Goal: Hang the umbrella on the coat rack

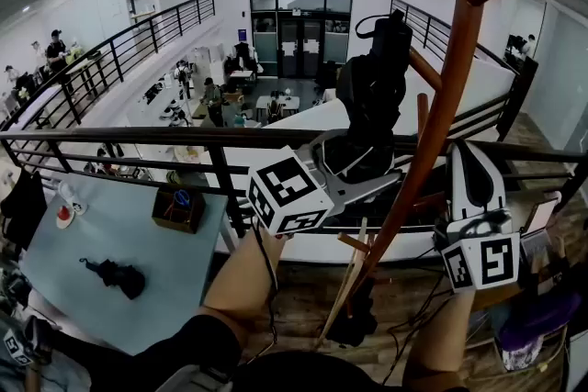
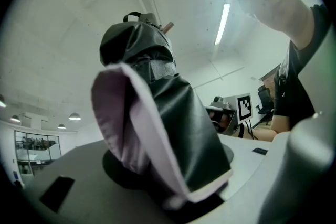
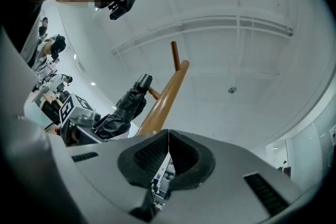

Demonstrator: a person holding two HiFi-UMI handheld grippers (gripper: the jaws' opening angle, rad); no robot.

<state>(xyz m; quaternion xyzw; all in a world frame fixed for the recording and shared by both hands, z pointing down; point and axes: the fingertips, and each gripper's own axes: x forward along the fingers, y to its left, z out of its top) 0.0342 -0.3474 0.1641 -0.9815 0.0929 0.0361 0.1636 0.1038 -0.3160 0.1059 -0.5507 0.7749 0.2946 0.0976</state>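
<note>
Left gripper [image 1: 360, 162] clamped on the folded black umbrella [image 1: 372, 87], held upright just beside the rack [image 1: 443, 110], its top near a peg [image 1: 424, 69]; right gripper [image 1: 467, 162] jaws together, empty, close by the pole; railing [image 1: 138, 138] behind.

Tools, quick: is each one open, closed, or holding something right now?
Left tool: closed on the folded black umbrella.
Right tool: closed, nothing in it.
</note>
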